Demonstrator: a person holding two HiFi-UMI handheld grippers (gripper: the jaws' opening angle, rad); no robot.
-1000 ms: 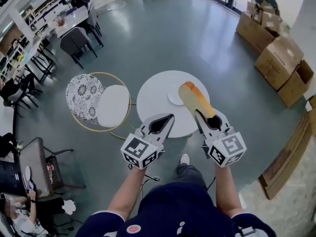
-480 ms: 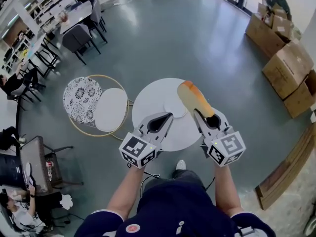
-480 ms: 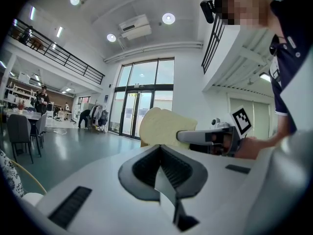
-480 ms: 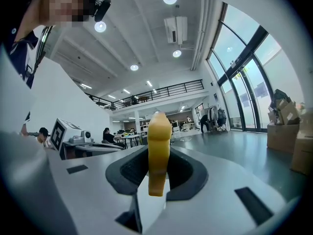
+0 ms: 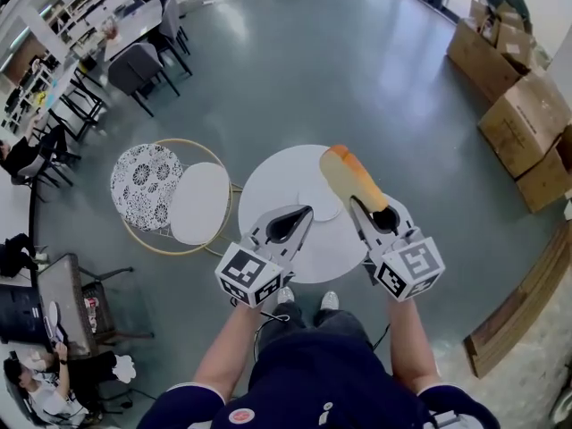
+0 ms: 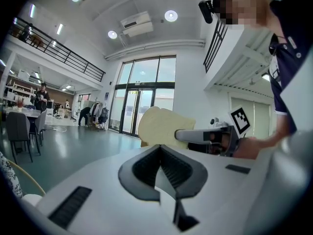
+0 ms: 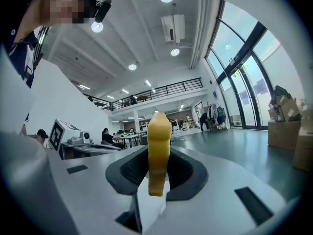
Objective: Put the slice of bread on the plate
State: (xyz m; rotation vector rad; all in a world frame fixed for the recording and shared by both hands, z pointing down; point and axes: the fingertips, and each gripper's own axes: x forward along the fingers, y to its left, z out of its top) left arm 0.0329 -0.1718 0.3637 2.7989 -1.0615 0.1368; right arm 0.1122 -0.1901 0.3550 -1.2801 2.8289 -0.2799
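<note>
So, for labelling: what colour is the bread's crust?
Bread: golden-brown crust, clearest in the head view.

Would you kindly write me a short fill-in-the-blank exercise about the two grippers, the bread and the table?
1. The right gripper is ___ on the tan slice of bread.
2. The left gripper, its jaws together, holds ___.
3. The round ___ table carries a small white plate.
Missing words: shut; nothing; white.

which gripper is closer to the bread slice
Right. The right gripper is shut on the bread slice, which sticks out past its jaws. The left gripper is alongside, shut, not touching the slice.
</note>
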